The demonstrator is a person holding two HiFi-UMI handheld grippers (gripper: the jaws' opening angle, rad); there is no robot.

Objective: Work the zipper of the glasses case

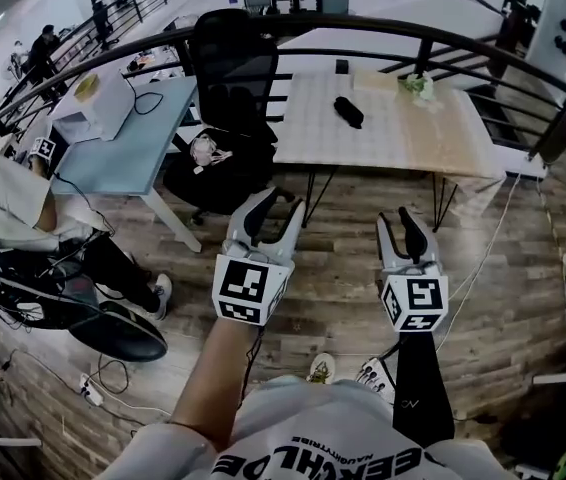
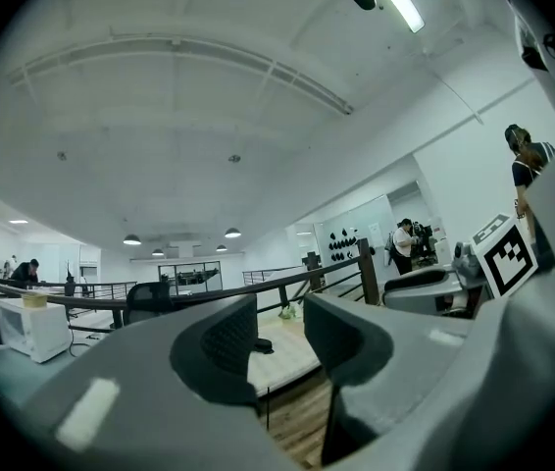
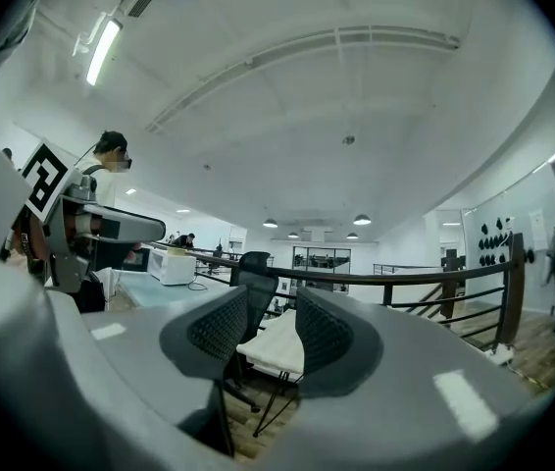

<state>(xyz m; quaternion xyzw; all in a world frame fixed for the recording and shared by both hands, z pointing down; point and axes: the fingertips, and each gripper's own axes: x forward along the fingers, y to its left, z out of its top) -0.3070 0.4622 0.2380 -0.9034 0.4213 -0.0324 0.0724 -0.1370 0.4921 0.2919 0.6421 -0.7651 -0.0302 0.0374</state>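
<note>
The left gripper (image 1: 271, 220) holds its fingers (image 2: 221, 341) apart with nothing between them. The right gripper (image 1: 401, 232) likewise has its fingers (image 3: 322, 337) spread and empty. Both point level, side by side, over the wooden floor (image 1: 343, 298). Each carries a cube with black-and-white square markers (image 1: 245, 286). The white shirt (image 1: 313, 438) below them bears dark print, upside down and cut off by the frame, so it cannot be read in full.

The black glasses case (image 1: 348, 111) lies near the middle of the pale surface (image 1: 413, 143), well apart from both grippers, and any label on it is too small to read. Open floor lies between the grippers and the surface's near edge. A black chair (image 1: 231, 68) stands at the surface's left end. A dark railing (image 1: 383, 30) curves across its far end.
</note>
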